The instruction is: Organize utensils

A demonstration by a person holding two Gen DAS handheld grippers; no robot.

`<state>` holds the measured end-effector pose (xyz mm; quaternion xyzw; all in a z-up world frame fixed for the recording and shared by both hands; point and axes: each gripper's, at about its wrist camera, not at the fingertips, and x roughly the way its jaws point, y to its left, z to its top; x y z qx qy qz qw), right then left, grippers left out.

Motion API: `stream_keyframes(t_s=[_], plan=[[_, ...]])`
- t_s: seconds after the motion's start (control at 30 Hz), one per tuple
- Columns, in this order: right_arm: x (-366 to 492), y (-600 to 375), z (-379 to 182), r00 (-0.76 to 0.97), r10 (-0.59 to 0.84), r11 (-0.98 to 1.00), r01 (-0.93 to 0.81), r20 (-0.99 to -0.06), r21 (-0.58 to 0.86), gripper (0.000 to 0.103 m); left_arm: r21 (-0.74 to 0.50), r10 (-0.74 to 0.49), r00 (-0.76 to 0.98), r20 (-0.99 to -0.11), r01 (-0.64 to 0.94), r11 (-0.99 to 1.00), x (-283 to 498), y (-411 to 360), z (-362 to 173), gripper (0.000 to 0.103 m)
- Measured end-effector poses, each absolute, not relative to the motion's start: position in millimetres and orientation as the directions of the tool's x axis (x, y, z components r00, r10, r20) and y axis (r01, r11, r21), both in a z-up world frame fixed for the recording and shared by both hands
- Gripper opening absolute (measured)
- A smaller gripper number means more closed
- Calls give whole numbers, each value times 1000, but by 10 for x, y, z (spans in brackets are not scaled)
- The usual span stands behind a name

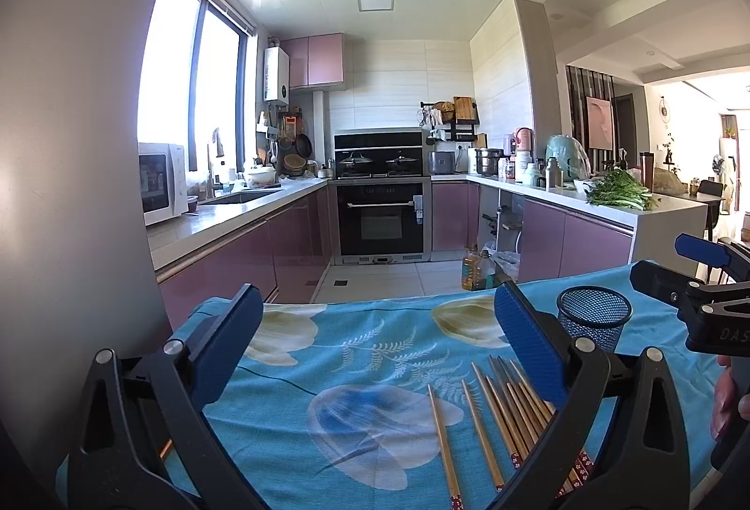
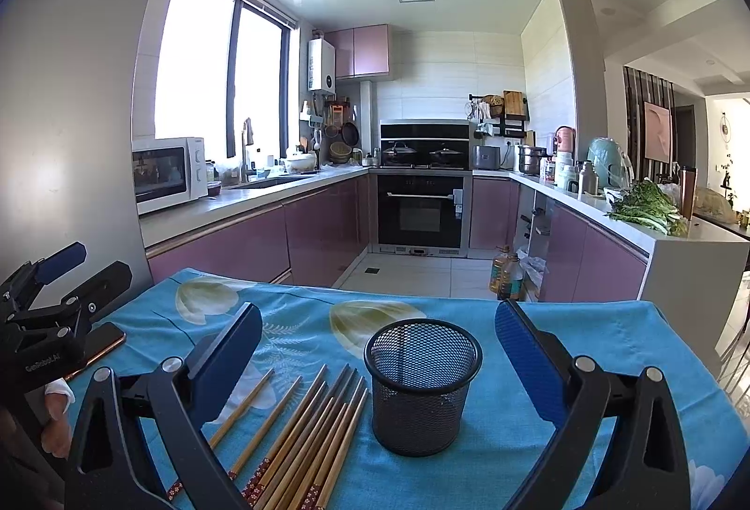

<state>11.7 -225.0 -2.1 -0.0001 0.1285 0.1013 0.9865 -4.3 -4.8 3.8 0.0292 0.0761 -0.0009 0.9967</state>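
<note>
Tongs, both wide and empty: left tongs (image 1: 379, 341) and right tongs (image 2: 379, 346) hover over the cloth-covered surface (image 2: 586, 336). Bamboo chopsticks (image 2: 309, 430) lie loose beside the mesh cup (image 2: 422, 383); light, stiff, likely roll-prone, best pinched mid-shaft.

A home kitchen, U-shaped, with pink cabinets (image 2: 243, 247) under pale counters. A built-in oven (image 2: 422, 212) sits below a hob carrying two lidded pans (image 2: 422, 156). A microwave (image 2: 168, 172) stands by the sink (image 2: 276, 182) under a wide window (image 2: 220, 64); a water heater (image 2: 321, 65) hangs on the tiled wall. Greens (image 2: 649, 207) lie on the right counter, oil bottles (image 2: 506, 273) on the floor. A living room opens at the right.
</note>
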Motion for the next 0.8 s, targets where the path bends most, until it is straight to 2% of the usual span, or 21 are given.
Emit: stream_keyframes(t_s=[0.8], plan=[[106,-2252,-1,948,199,980,-199,-250,26,96,59,-1,989,-147,10,998,-47,-85,48,97]])
